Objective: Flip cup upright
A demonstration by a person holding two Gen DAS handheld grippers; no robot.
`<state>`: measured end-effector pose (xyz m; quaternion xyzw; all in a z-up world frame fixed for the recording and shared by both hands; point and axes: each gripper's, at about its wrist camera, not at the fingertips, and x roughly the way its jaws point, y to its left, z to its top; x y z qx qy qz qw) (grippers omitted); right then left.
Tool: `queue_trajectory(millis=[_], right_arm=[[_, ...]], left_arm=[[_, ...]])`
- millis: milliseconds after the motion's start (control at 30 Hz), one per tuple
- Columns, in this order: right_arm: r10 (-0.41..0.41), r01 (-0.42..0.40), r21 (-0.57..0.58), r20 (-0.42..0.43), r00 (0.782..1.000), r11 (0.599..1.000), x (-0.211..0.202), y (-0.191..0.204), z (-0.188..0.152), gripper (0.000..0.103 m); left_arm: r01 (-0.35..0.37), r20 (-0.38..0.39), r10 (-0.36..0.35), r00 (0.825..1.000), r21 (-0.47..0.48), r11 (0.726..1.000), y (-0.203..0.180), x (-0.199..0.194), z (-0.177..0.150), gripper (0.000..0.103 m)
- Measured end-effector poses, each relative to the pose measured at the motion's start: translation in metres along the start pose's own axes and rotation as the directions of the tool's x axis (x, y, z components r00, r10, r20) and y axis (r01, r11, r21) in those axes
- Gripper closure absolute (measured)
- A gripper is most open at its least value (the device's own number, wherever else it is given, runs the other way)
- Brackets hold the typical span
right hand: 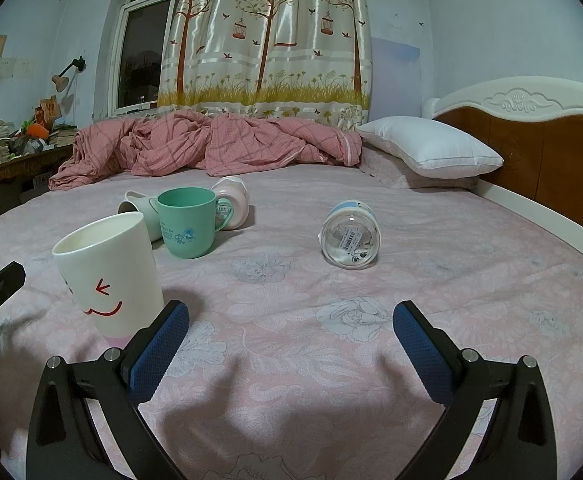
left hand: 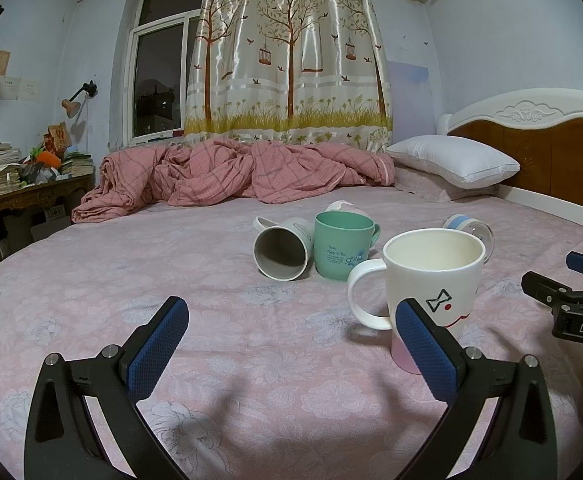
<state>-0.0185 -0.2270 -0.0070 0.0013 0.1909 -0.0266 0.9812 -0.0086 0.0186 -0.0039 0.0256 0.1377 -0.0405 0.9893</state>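
Note:
Several cups sit on the pink bed sheet (left hand: 211, 360). A white mug with a face (left hand: 431, 292) stands upright, just beyond my left gripper's right finger; it also shows in the right wrist view (right hand: 111, 272). A green cup (left hand: 341, 250) (right hand: 189, 222) stands upright. A grey-white mug (left hand: 281, 250) (right hand: 139, 210) lies on its side. A pink-white cup (right hand: 235, 200) lies behind the green one. A clear cup with a blue band (right hand: 349, 236) (left hand: 471, 230) lies on its side. My left gripper (left hand: 291, 344) and right gripper (right hand: 291, 348) are open and empty.
A crumpled pink quilt (left hand: 231, 172) lies at the back of the bed. A white pillow (left hand: 451, 160) rests by the wooden headboard (left hand: 551, 148) at right. A cluttered desk (left hand: 31, 184) stands at left. The other gripper shows at the edge of each view (left hand: 579, 308).

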Motion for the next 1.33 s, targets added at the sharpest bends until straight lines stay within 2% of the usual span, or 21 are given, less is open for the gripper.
queue_trajectory(millis=[1333], right_arm=[[-0.001,0.001,-0.012,0.0,1.0,1.0,-0.0006,0.0036,0.0001,0.0]], left_arm=[[-0.001,-0.003,0.001,1.0,-0.003,1.0,0.0027,0.0015,0.0006,0.0]])
